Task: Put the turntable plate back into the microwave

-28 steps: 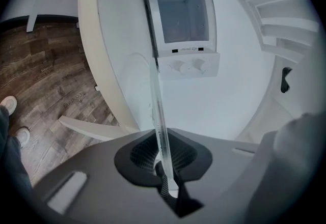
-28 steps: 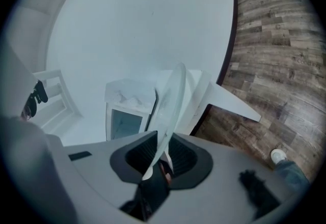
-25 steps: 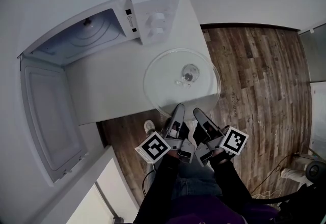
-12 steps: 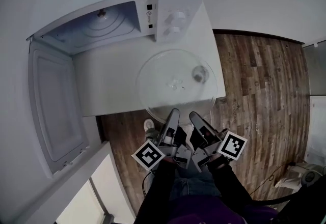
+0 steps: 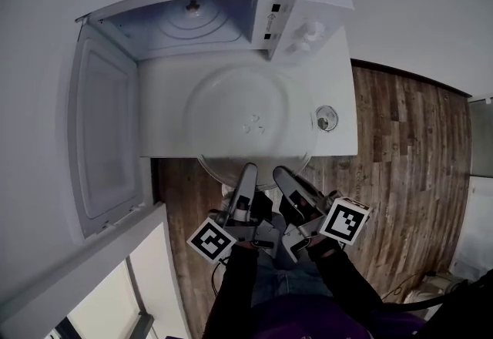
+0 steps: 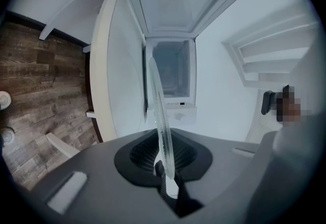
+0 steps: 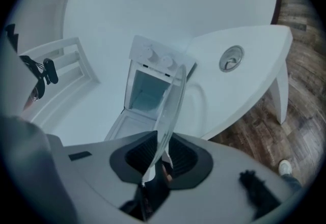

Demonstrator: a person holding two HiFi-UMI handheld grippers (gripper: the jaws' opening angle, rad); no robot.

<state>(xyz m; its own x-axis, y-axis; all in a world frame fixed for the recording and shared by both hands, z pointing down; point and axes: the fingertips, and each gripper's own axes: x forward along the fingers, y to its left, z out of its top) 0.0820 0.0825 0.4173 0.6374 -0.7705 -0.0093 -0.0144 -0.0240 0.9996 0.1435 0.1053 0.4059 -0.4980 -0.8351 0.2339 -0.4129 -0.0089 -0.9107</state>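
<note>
Head view: the glass plate point(image 5: 250, 118) is level over the white desk point(image 5: 339, 141), before the open microwave point(image 5: 200, 18), with your left claw point(image 5: 247, 172) and right claw point(image 5: 282, 174) at its near rim. Left gripper view: your claw is clamped on the plate's edge. Right gripper view: so is that one.

Plate rim: near edge of the plate point(image 5: 250, 118) hidden under the jaws of the left gripper point(image 5: 247, 170) and right gripper point(image 5: 280, 173).
Round thing point(image 5: 326, 119): on the desk point(image 5: 166, 118) just beside the plate; too small to identify.
Microwave point(image 5: 306, 31): the back of its inside hidden under its top.
</note>
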